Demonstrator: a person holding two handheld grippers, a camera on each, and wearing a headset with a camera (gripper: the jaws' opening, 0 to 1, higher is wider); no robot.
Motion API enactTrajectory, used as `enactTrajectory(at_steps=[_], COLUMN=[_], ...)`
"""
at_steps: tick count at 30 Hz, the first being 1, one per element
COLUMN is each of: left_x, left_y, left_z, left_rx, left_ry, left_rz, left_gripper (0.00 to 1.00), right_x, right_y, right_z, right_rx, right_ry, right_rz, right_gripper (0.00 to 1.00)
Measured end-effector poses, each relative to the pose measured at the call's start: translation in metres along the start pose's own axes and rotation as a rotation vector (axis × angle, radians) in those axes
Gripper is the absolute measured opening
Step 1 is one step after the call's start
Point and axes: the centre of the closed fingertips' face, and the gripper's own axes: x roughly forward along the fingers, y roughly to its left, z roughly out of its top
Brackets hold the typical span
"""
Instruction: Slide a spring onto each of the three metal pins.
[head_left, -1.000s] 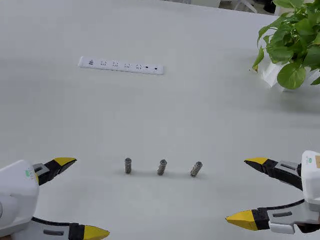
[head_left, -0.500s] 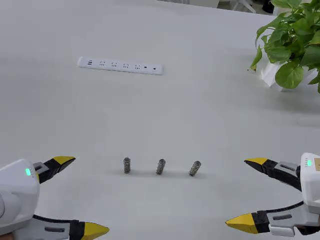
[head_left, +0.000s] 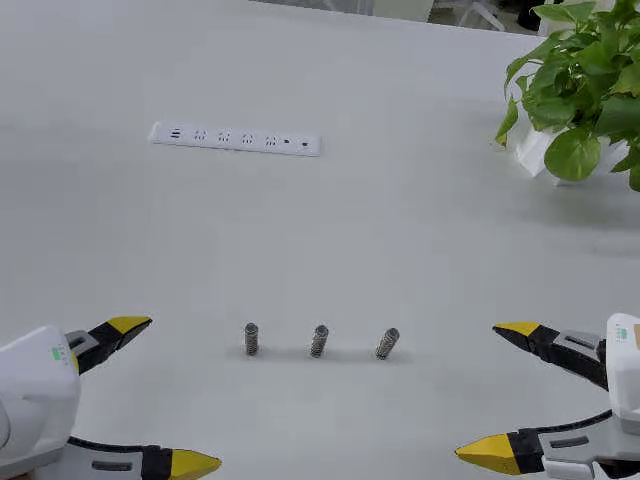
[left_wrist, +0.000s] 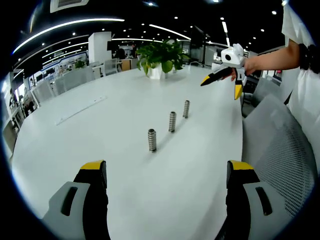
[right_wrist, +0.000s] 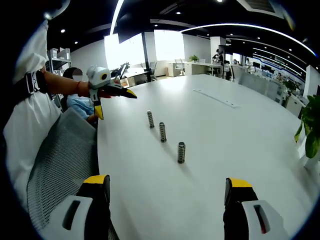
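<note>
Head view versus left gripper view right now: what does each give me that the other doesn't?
Head view: the left gripper's white body and the power strip's sockets. Left gripper view: a person's forearm behind the right gripper, a mesh chair, ceiling lights. Both: three upright springs, the plant, both grippers' open jaws.

This is an open-plan office: a large white table carries a power strip and a potted plant, with rows of desks and chairs beyond and strip lights overhead.
</note>
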Motion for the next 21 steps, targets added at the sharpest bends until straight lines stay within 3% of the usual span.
enactTrajectory(at_steps=[21], left_x=[0.0011], left_y=[-0.0017], left_z=[-0.0042], left_rx=[-0.012], left_ry=[-0.001], left_rz=[-0.010], left_gripper=[0.99], right_x=[0.0044], right_y=[0.0027], right_z=[-0.0017], right_rx=[0.009], right_ry=[-0.001], right_rz=[0.008], right_gripper=[0.93])
